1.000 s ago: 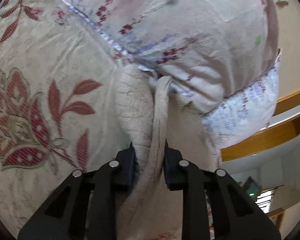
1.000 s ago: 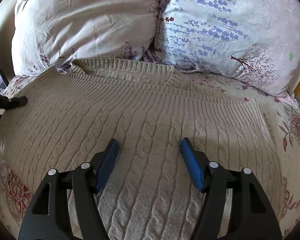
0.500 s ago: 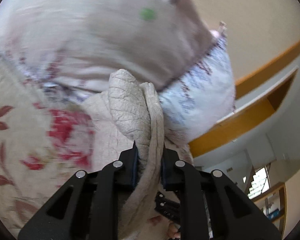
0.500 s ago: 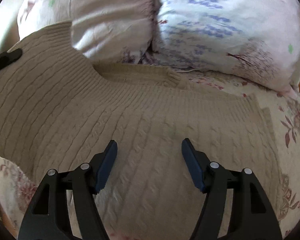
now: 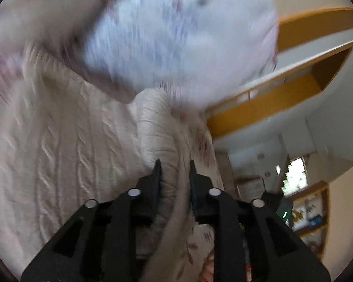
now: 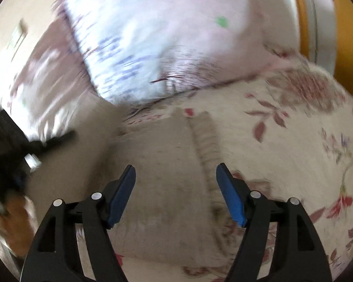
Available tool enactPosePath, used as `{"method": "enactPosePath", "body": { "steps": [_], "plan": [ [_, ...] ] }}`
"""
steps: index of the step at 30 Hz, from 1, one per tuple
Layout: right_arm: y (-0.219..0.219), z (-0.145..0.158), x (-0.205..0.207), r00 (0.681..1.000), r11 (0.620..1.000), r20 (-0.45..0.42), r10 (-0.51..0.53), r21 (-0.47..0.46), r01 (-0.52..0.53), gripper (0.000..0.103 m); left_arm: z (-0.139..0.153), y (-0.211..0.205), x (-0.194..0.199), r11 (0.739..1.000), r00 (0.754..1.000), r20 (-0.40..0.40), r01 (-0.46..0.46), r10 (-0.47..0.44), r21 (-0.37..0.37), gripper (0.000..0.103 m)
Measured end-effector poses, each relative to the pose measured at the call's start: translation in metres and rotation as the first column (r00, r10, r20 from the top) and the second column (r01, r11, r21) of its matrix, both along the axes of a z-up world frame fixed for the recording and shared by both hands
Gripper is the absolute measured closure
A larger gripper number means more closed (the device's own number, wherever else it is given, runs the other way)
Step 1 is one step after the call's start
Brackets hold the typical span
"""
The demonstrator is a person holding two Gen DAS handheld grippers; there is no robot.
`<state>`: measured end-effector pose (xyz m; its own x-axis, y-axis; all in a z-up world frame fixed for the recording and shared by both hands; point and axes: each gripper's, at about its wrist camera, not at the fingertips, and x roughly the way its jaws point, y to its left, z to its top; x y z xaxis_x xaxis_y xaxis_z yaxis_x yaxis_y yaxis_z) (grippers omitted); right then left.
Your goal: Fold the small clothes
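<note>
The left gripper [image 5: 174, 171] has its fingers clamped on a bunched ribbed edge of the beige cable-knit sweater [image 5: 82, 145], holding it raised so one side can be carried across the body for a fold. The sweater lies on the floral-print bedspread [image 6: 294, 141], near the bed's head end just below the two floral pillows [image 6: 153, 47]. The right gripper [image 6: 176, 188] hovers over the sweater with its blue-padded fingers [image 6: 122, 195] spread wide and holding nothing, likely ready to pin or smooth the fold. Compared with a second ago, the lifted side has swung from the bed's left edge over the sweater's middle, and both views have turned and blurred with motion.
</note>
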<state>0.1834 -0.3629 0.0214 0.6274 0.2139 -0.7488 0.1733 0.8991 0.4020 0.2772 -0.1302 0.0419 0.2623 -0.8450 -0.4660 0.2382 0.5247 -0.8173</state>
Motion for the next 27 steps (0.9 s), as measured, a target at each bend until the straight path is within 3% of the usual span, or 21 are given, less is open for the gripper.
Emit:
{"method": "enactPosePath", "body": {
  "steps": [3,5,7,9,13,17,20,22,27],
  "plan": [
    [-0.016,-0.004,-0.003,1.0,0.997,-0.01,-0.022,0.077,0.022,0.031,-0.003,-0.009,-0.006,0.993,0.997,-0.023,0.077,-0.079,-0.086,0.078],
    [-0.023,-0.001,-0.005,1.0,0.99,0.003,-0.018,0.143,0.017,0.031,0.012,0.001,-0.015,0.994,0.996,0.04,0.083,-0.081,-0.071,0.061],
    [-0.026,0.001,-0.005,1.0,0.975,0.019,0.001,0.222,-0.005,0.031,0.032,0.025,-0.027,0.999,0.992,0.123,0.027,-0.023,-0.024,0.051],
    [-0.022,0.001,0.001,0.998,0.945,0.029,0.049,0.322,-0.056,0.031,0.043,0.052,-0.039,0.995,0.979,0.2,-0.062,0.046,0.074,0.043],
    [-0.006,-0.007,0.024,0.991,0.907,-0.013,0.137,0.403,-0.12,0.031,0.043,0.08,-0.049,0.935,0.945,0.295,-0.228,0.144,0.273,0.036],
    [0.011,-0.016,0.039,0.98,0.915,-0.074,0.187,0.375,-0.146,0.039,0.016,0.091,-0.042,0.898,0.949,0.262,-0.266,0.179,0.351,0.036],
    [0.023,-0.024,0.046,0.968,0.917,-0.122,0.22,0.364,-0.162,0.043,-0.001,0.1,-0.039,0.895,0.957,0.233,-0.251,0.172,0.37,0.036],
    [0.028,-0.029,0.051,0.962,0.914,-0.137,0.235,0.369,-0.17,0.046,-0.01,0.099,-0.037,0.9,0.961,0.231,-0.233,0.155,0.367,0.036],
    [0.02,-0.042,0.069,0.971,0.87,-0.142,0.193,0.482,-0.103,0.056,-0.022,0.098,-0.033,0.937,0.972,0.206,-0.176,0.116,0.3,0.036]
  ]
}}
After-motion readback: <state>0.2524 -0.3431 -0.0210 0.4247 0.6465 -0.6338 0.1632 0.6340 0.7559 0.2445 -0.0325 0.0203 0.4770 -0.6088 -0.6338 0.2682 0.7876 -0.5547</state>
